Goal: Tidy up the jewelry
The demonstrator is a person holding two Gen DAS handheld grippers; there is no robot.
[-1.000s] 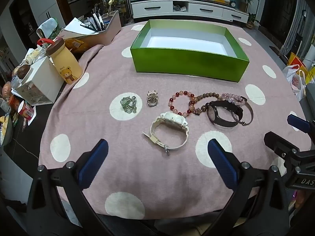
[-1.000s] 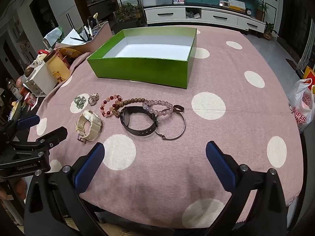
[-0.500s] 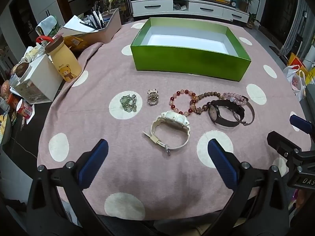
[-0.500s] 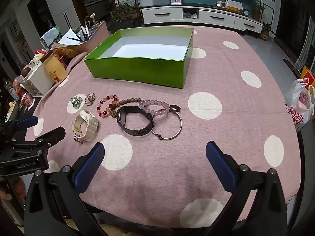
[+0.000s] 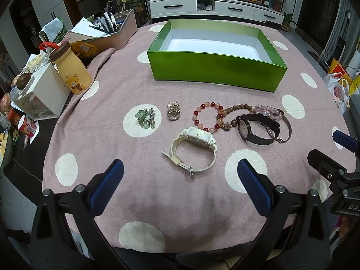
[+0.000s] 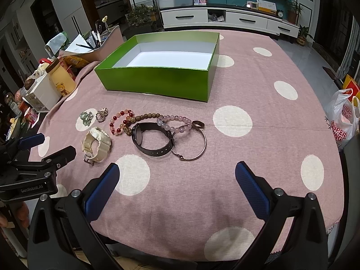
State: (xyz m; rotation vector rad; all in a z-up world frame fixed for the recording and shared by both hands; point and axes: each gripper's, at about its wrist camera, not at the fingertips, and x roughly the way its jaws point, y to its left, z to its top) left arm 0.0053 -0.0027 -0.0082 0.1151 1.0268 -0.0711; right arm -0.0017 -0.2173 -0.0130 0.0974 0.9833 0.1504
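The left gripper (image 5: pixel 180 173) is hovering over the near edge of the round pink polka-dot worktop (image 5: pixel 108 83), its jaws spread wide and holding nothing. The right gripper (image 6: pixel 176 175) is hovering beside it, jaws likewise released. Lying in a row mid-worktop are a green stone charm (image 5: pixel 145 118), a silver ring (image 5: pixel 173 111), a cream plastic watch (image 5: pixel 194 149), a red beaded bracelet (image 5: pixel 207 118), a dark leather watch (image 5: pixel 257 130) and a thin metal bangle (image 6: pixel 191 145). The open green cardboard box (image 5: pixel 216 67) is sitting toward the far edge.
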